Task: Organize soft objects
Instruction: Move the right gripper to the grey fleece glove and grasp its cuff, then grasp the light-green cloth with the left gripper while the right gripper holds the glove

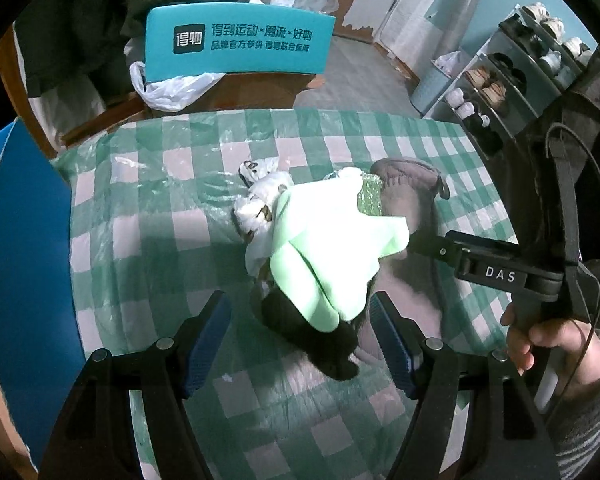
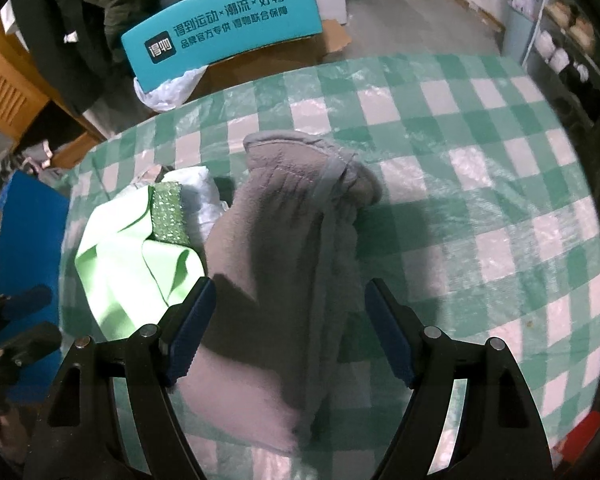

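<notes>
Your left claw (image 1: 300, 340) hangs with jaws spread wide; your right claw (image 2: 290, 332) is likewise agape, gripped from below by your right hand (image 1: 548, 340).

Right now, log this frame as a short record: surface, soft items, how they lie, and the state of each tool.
surface: green-and-white checked tablecloth
soft items: light green cloth; grey fleece garment; black fabric; white plastic bag
layout: green cloth lies over the black fabric, beside the grey garment
left tool: open, around the pile's near end
right tool: open, over the grey garment
</notes>
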{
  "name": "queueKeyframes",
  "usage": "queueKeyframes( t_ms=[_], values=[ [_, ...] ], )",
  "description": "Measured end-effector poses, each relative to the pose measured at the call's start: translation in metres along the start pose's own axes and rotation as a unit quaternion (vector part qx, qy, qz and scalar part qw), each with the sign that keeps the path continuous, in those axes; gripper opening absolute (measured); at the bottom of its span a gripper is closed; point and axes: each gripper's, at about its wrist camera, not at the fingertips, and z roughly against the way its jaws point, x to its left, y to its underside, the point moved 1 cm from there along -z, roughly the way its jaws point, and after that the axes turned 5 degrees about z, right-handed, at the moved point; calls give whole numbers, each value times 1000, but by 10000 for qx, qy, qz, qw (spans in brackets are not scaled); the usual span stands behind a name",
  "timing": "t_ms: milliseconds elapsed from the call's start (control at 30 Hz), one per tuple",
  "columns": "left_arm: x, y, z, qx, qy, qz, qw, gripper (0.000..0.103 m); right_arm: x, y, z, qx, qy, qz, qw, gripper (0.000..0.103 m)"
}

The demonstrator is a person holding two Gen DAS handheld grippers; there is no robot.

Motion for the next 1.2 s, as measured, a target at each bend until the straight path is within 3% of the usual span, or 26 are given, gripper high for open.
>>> queueKeyframes(
  t_ms=[533,667,733,933,1100,1167,1200],
  values=[
    [-4,-22,-24,89,81,-63,9999,73,13,4,-25,199,132,322,9992,76],
    [-9,-27,-28,78,76,-128,9999,75,14,4,-28,218,83,417,9989,62],
    [-13,-30,-29,38,58,-190,9998,80,15,4,-29,228,112,497,9984,58],
    [-27,-35,-35,-8,5,-470,9989,81,15,4,-30,224,64,496,9985,59],
    [-36,-37,-40,-62,31,-585,9983,80,11,4,-28,189,-35,336,9993,66],
    [-38,-37,-42,-77,44,-651,9978,73,10,5,-27,181,-47,285,9994,69],
    [-39,-37,-43,-69,21,-687,9976,60,9,5,-26,174,-61,262,9995,69]
  ],
)
